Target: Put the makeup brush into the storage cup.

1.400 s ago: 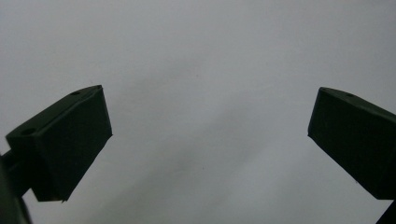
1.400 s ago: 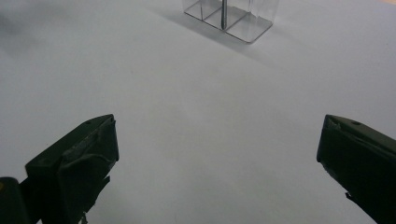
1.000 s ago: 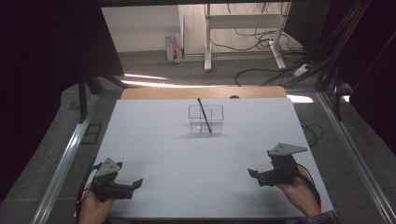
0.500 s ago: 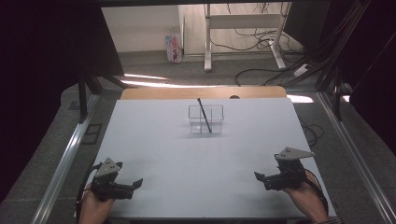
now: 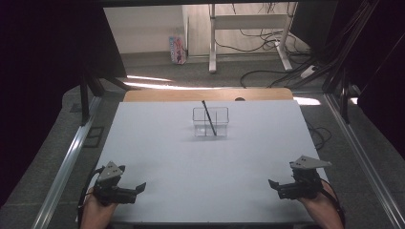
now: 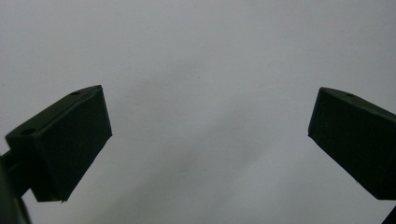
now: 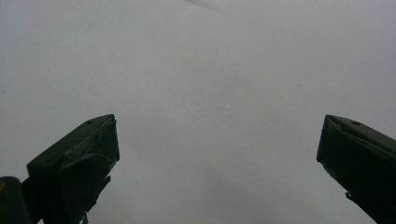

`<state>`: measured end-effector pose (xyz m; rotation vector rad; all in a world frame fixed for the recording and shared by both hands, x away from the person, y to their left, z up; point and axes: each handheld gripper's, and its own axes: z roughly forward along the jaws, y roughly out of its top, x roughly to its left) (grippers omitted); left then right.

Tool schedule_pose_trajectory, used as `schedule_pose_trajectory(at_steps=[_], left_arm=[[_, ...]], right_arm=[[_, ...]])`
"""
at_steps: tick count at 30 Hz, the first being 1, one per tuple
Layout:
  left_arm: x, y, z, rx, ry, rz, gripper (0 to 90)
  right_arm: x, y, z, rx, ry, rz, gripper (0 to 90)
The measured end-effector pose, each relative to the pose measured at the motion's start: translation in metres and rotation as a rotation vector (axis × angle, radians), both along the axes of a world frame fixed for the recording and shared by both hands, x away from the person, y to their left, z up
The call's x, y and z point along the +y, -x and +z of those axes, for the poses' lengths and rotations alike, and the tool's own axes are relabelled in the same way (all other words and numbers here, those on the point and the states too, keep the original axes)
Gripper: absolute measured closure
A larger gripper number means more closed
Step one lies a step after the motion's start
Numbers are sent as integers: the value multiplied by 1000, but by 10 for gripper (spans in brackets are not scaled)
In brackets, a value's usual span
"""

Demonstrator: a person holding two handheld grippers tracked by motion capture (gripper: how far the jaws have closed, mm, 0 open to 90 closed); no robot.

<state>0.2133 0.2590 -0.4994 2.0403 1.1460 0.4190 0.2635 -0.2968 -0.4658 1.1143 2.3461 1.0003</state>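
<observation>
Two grippers sit low in the high view, the left gripper (image 5: pixel 138 188) at lower left and the right gripper (image 5: pixel 272 184) at lower right, both well apart from the clear box (image 5: pixel 210 121) at upper centre of the white table (image 5: pixel 200 167). A black pen (image 5: pixel 209 118) leans in the box, top tilted toward upper left. Each gripper view shows jaws spread wide over bare table. Since earlier, the right gripper has drawn back toward the lower right

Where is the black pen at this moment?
In the high view, the black pen stands tilted inside the clear holder, at the far middle of the white table, well away from both tongs.
</observation>
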Motion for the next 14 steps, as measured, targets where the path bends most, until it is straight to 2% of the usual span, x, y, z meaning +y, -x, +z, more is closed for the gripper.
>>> schedule_pose_trajectory(at_steps=[8,14], left_arm=[[0,0,0,-2,-6,-1,0],[-1,0,1,-5,-7,-2,0]], right_arm=[[-15,6,-8,14,27,-35,0],[-18,6,-11,26,28,-47,0]])
